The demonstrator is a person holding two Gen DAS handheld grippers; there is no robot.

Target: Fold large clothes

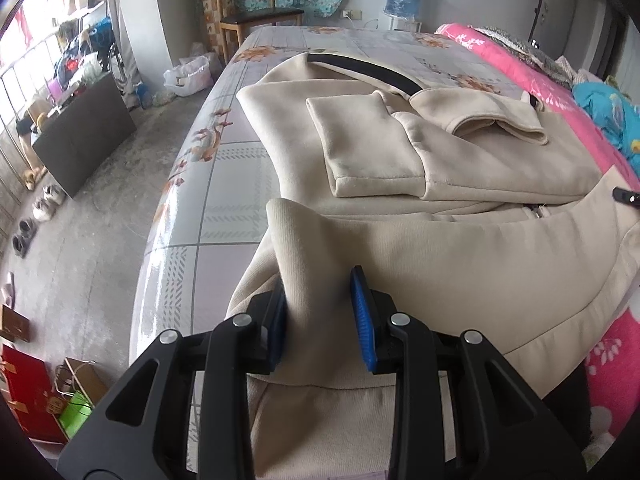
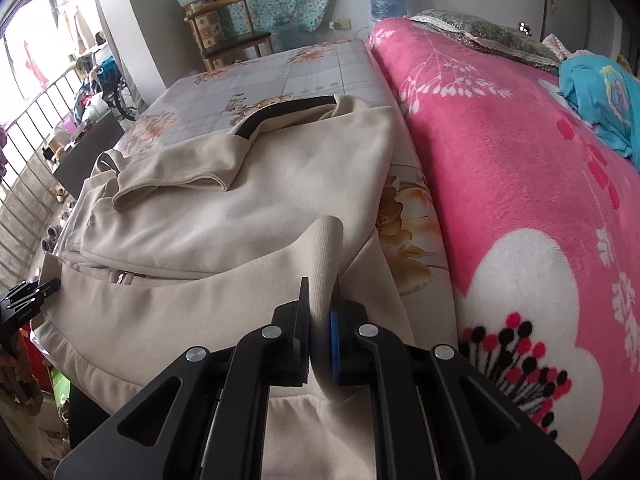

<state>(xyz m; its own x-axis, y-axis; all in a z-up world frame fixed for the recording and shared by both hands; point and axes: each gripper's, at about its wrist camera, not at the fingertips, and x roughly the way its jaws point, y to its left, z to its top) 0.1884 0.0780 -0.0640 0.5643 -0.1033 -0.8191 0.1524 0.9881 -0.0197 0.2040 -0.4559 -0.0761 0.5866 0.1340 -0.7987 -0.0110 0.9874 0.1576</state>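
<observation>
A beige zip jacket (image 1: 460,252) with a black collar lies on the bed, both sleeves folded across its body. Its ribbed hem is lifted and folded toward the collar. My left gripper (image 1: 320,312) is shut on the hem's left corner. My right gripper (image 2: 320,320) is shut on the hem's right corner (image 2: 330,248). The jacket also shows in the right wrist view (image 2: 224,220), with the left gripper's tip at that view's left edge (image 2: 28,292).
The bed has a floral plastic-covered mat (image 1: 216,200). A pink flowered blanket (image 2: 520,200) lies along the right side, with a blue cloth (image 2: 600,104) on it. A wooden chair (image 1: 252,12) stands beyond the bed. Shoes and boxes are on the floor at left (image 1: 36,216).
</observation>
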